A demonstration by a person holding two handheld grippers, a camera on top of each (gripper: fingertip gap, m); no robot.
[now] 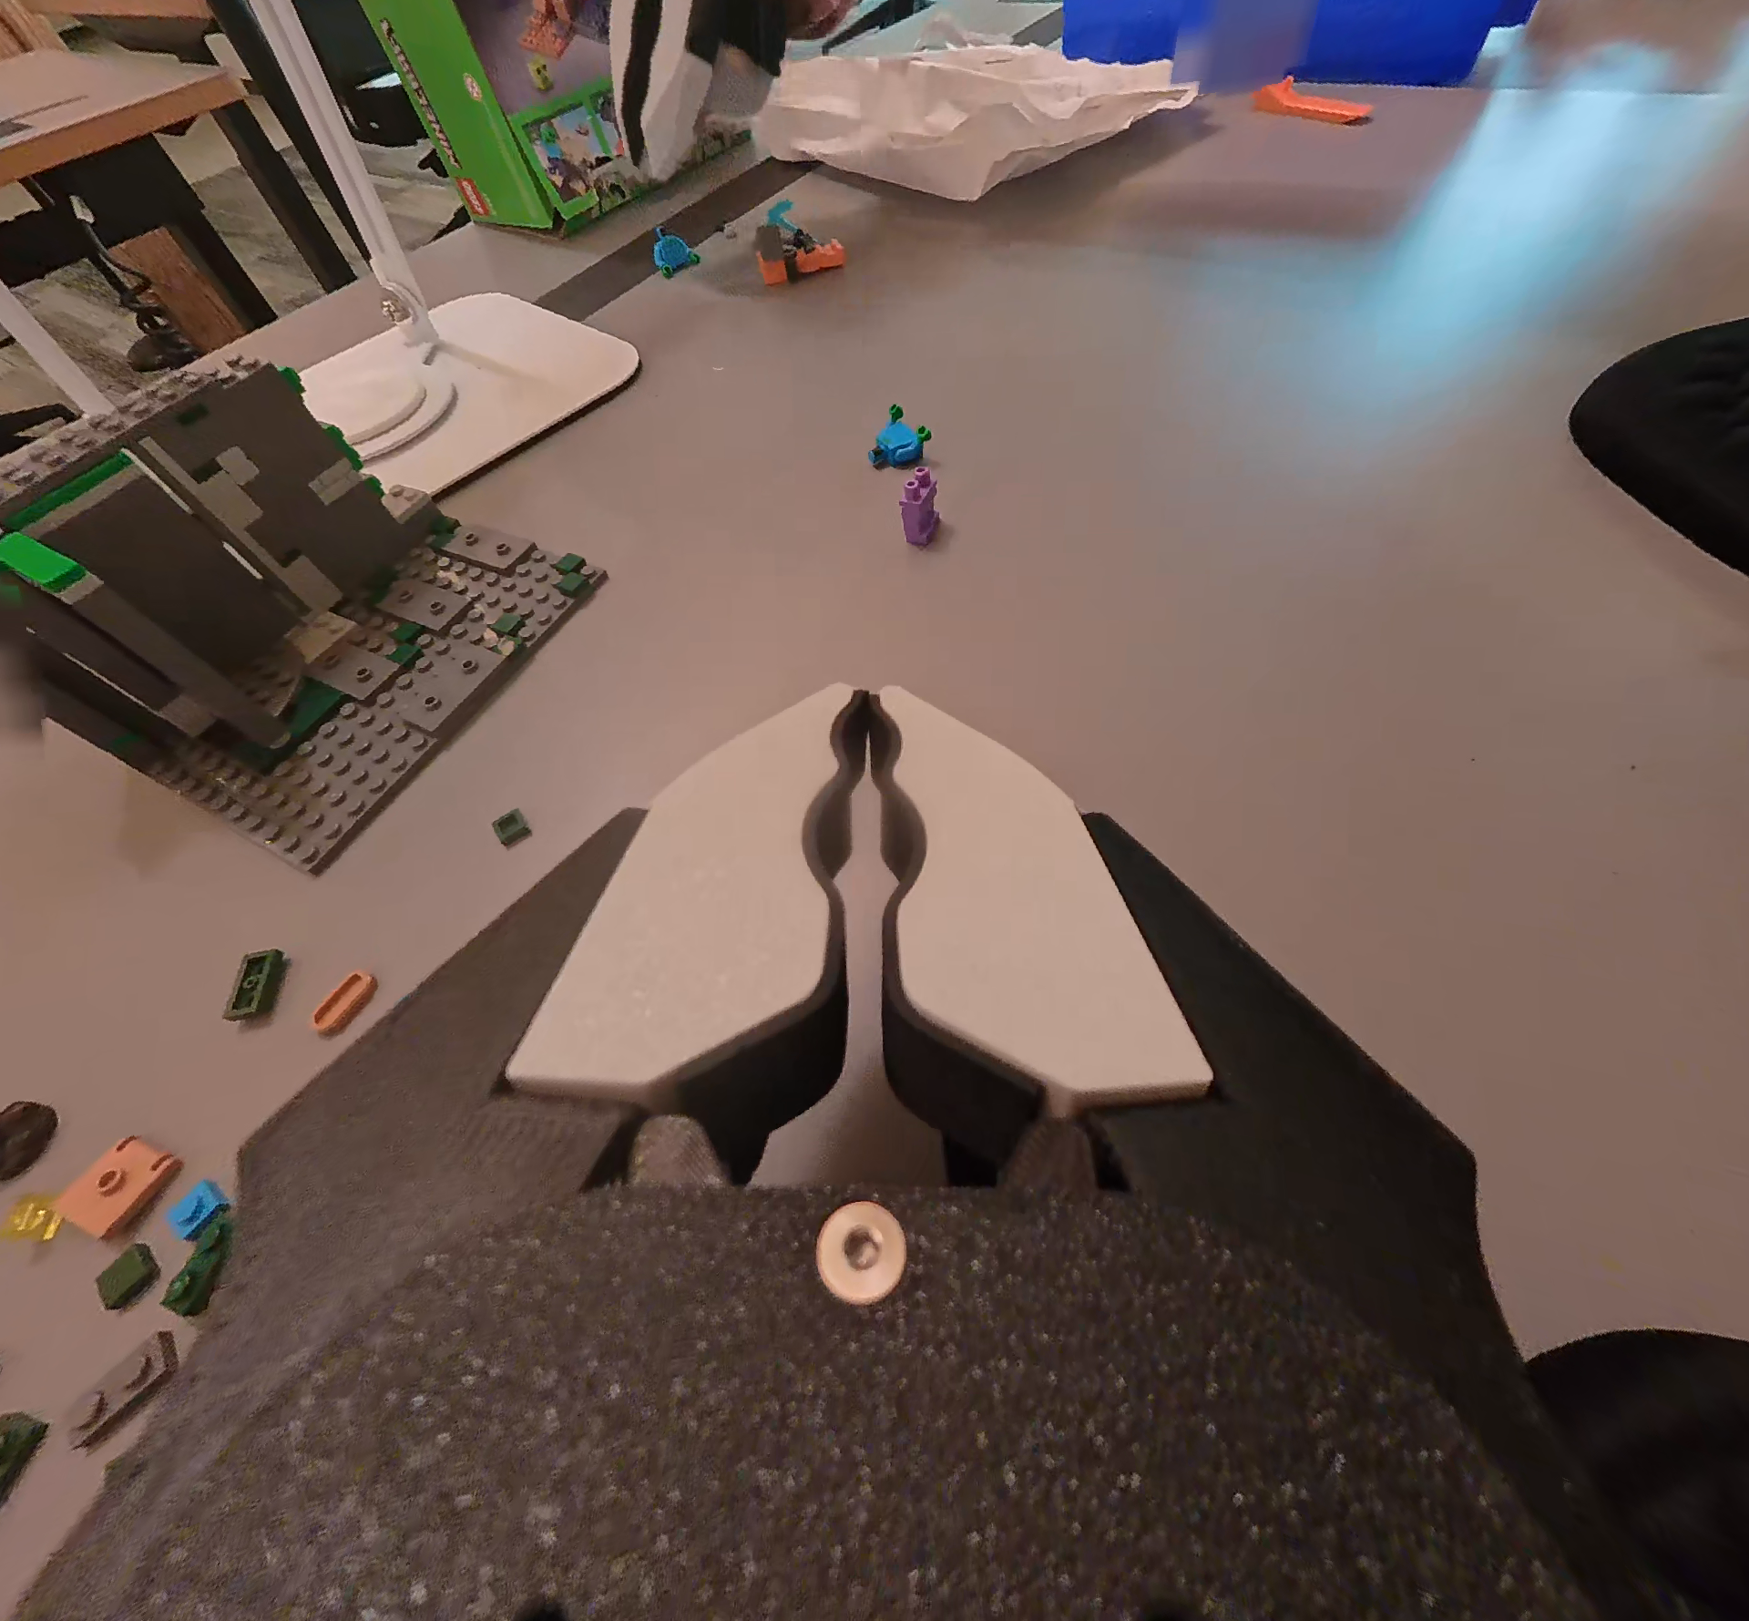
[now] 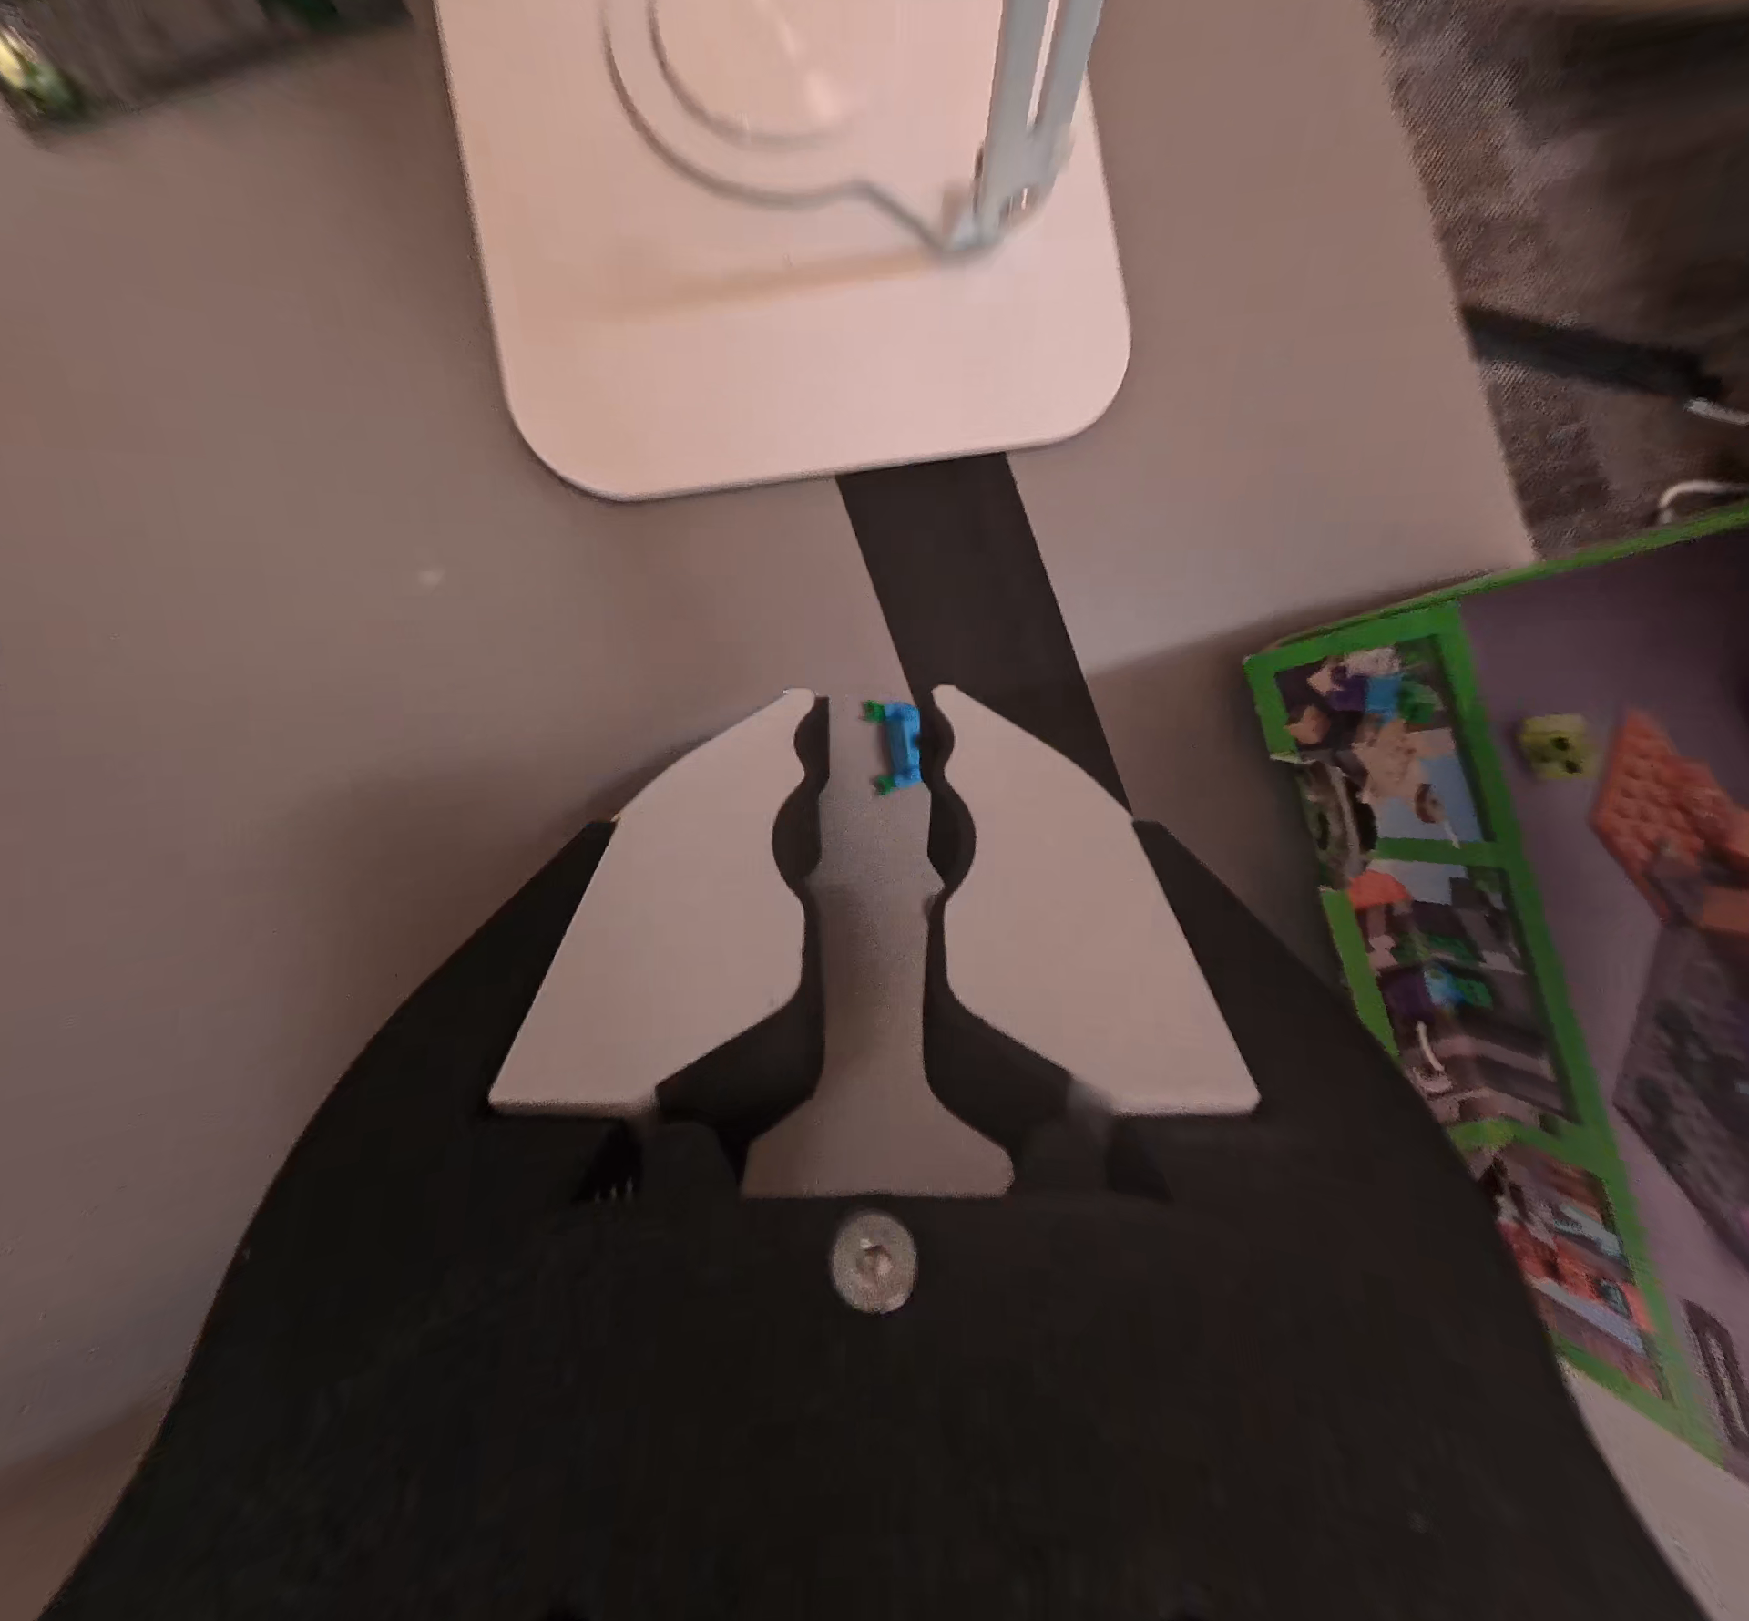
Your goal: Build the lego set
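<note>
In the left wrist view, my left gripper (image 1: 866,705) is shut and empty, low over the grey table. A grey and green lego build (image 1: 189,553) stands on a dark studded baseplate (image 1: 379,771) to its left. Ahead lie a small blue piece (image 1: 897,440) and a purple piece (image 1: 918,511). Farther off are a second blue piece (image 1: 674,252) and an orange and grey assembly (image 1: 795,250). My right gripper (image 1: 681,42) hangs above them. In the right wrist view, my right gripper (image 2: 873,695) is open, with the blue piece (image 2: 899,747) on the table between its fingertips, close to the right finger.
Loose pieces (image 1: 118,1187) lie at the lower left. A white lamp base (image 1: 492,373) and the green set box (image 1: 473,61) stand at the back left; both show in the right wrist view (image 2: 814,250), (image 2: 1514,1008). White paper (image 1: 946,108) and a blue bin (image 1: 1325,13) are behind. Across from one pair of fingers to the other is roughly 40 centimetres. From my left tips it is roughly 15 centimetres to the dark studded baseplate (image 1: 379,771); from my right, 35 centimetres.
</note>
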